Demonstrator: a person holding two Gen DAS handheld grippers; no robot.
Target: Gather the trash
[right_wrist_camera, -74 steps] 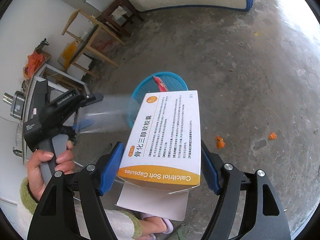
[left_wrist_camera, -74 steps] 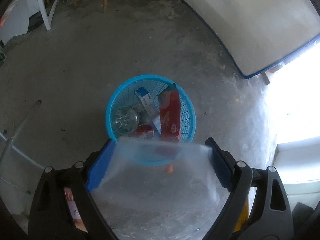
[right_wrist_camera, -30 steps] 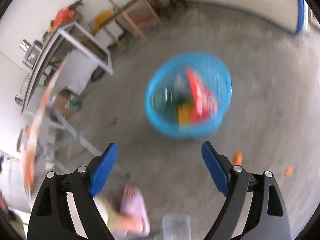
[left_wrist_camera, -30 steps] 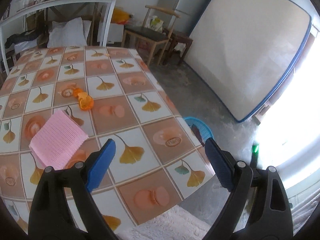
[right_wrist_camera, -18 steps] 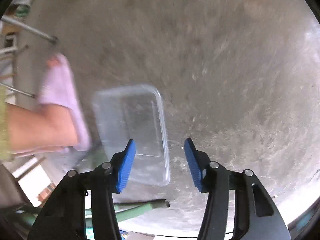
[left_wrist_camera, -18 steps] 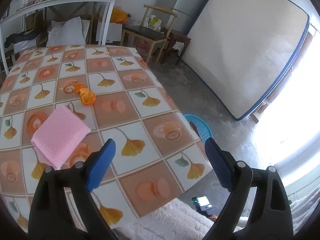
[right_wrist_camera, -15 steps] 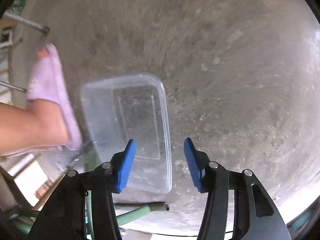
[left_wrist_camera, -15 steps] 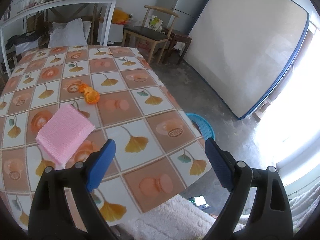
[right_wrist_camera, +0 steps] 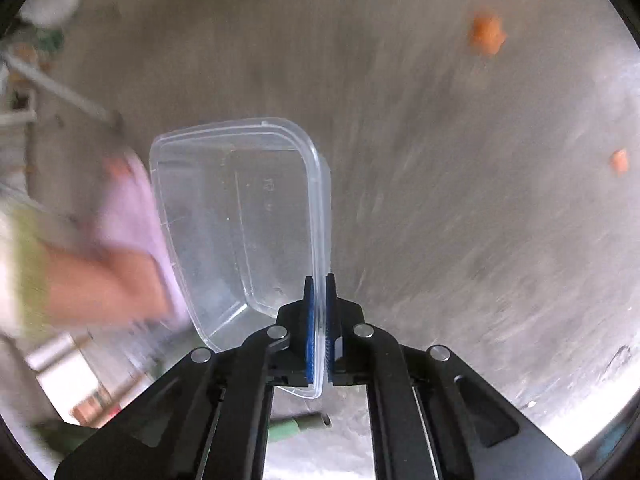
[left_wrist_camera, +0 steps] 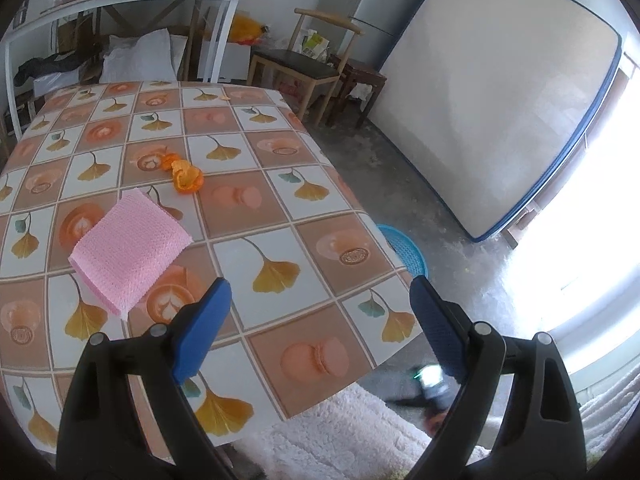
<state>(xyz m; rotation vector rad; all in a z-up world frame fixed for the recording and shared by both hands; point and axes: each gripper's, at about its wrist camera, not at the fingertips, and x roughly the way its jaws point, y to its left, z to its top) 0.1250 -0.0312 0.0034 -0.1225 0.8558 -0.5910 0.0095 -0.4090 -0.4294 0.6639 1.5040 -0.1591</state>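
In the right wrist view my right gripper [right_wrist_camera: 319, 284] points down at the concrete floor and is shut on the right rim of a clear plastic food container [right_wrist_camera: 240, 216]. Two orange peel scraps [right_wrist_camera: 486, 38] lie on the floor further off. In the left wrist view my left gripper [left_wrist_camera: 320, 300] stands open over the patterned tablecloth [left_wrist_camera: 256, 216] with nothing between its fingers. On that table lie orange peels [left_wrist_camera: 185, 175] and a folded pink cloth [left_wrist_camera: 128, 248]. The blue trash basket [left_wrist_camera: 404, 248] shows past the table's right edge.
A person's foot in a pale slipper [right_wrist_camera: 132, 216] stands just left of the container. A table leg [right_wrist_camera: 60, 88] crosses the floor at upper left. Beyond the table are a wooden chair [left_wrist_camera: 304, 64], a white shelf rack [left_wrist_camera: 120, 8] and a mattress [left_wrist_camera: 496, 112] leaning on the wall.
My right gripper has dropped toward the floor and its jaws have come together on the container's rim. The left gripper has stayed over the table.
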